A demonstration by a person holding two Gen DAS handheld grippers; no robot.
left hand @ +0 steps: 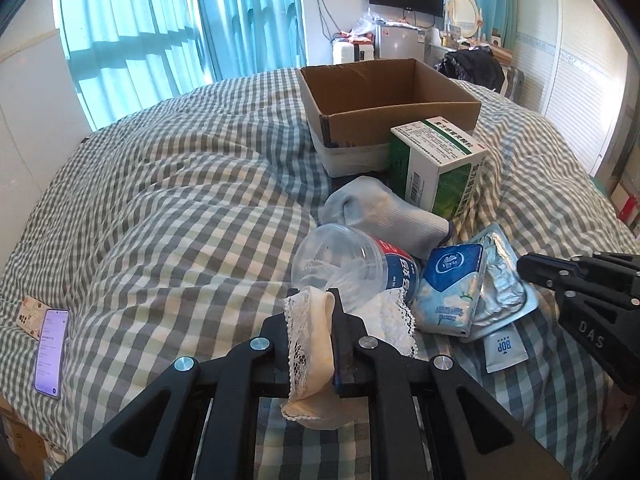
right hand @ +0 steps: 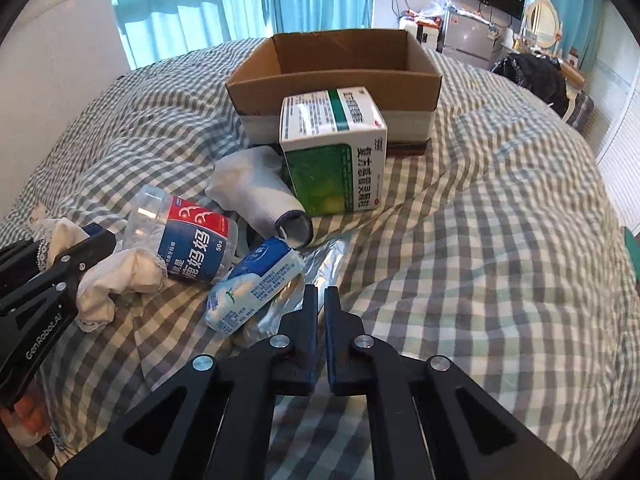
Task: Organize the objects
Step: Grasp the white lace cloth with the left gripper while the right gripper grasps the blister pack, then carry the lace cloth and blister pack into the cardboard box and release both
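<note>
My left gripper (left hand: pixel 314 300) is shut on a cream lace-trimmed cloth (left hand: pixel 310 344), which also shows in the right wrist view (right hand: pixel 120 276). Beyond it lie a clear jar with a red and blue label (left hand: pixel 352 268), a blue tissue pack (left hand: pixel 452 288), a foil blister pack (left hand: pixel 504 284), a grey sock (left hand: pixel 380 208) and a green and white medicine box (left hand: pixel 440 164). An open cardboard box (left hand: pixel 384 96) stands behind them. My right gripper (right hand: pixel 320 294) is shut and empty, just short of the tissue pack (right hand: pixel 252 284) and the foil pack (right hand: pixel 324 256).
Everything lies on a bed with a checked quilt (left hand: pixel 180 200). A phone (left hand: pixel 50 354) lies at the bed's left edge. A small white sachet (left hand: pixel 504 348) lies by the foil pack. Curtains, a dresser and a wardrobe are beyond the bed.
</note>
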